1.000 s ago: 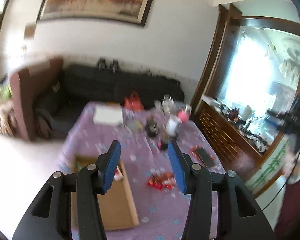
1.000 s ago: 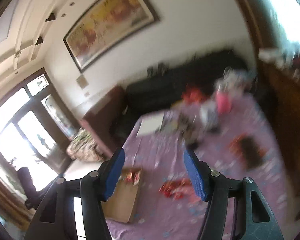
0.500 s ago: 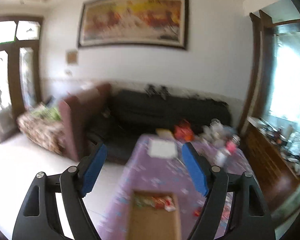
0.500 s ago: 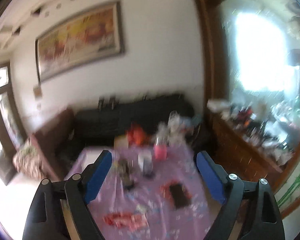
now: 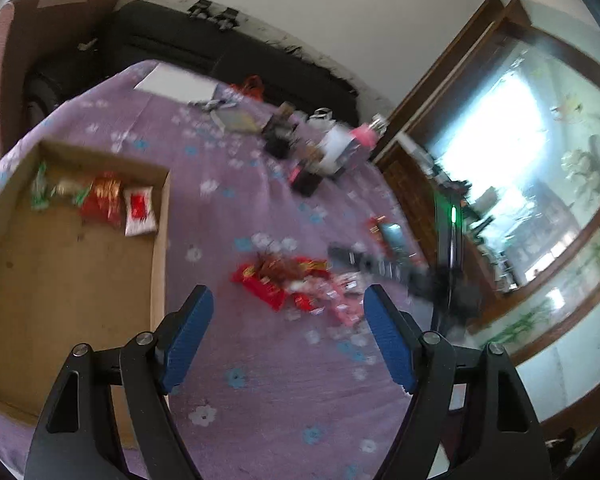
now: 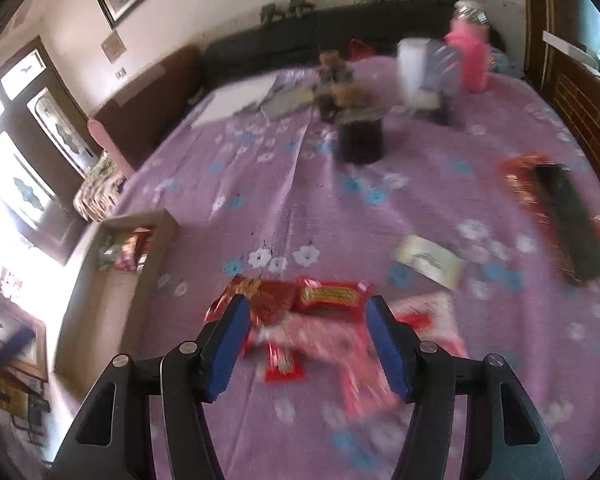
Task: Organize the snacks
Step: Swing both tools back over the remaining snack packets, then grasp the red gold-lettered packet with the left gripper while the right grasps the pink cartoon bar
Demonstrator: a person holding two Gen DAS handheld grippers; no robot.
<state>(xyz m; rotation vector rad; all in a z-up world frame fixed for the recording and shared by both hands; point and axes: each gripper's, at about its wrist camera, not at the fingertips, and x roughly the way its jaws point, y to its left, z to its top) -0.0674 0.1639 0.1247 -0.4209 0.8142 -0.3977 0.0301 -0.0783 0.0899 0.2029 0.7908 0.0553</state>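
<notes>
- Both views have dropped from the wall to the purple floral tablecloth (image 6: 300,184).
- Left gripper (image 5: 288,340) wide, empty, beside brown cardboard box (image 5: 60,280).
- Right gripper (image 6: 306,346) wide, empty, over red snack packets (image 6: 324,300).

Daylight floods in, blowing out the large wood-framed glass panel (image 5: 512,152) in the left wrist view and the tall dark-framed windows (image 6: 16,184) in the right. Motion blur smears the pile of red and pink snack packets (image 6: 324,320). Fisheye distortion curves every edge, with dark corners.
</notes>
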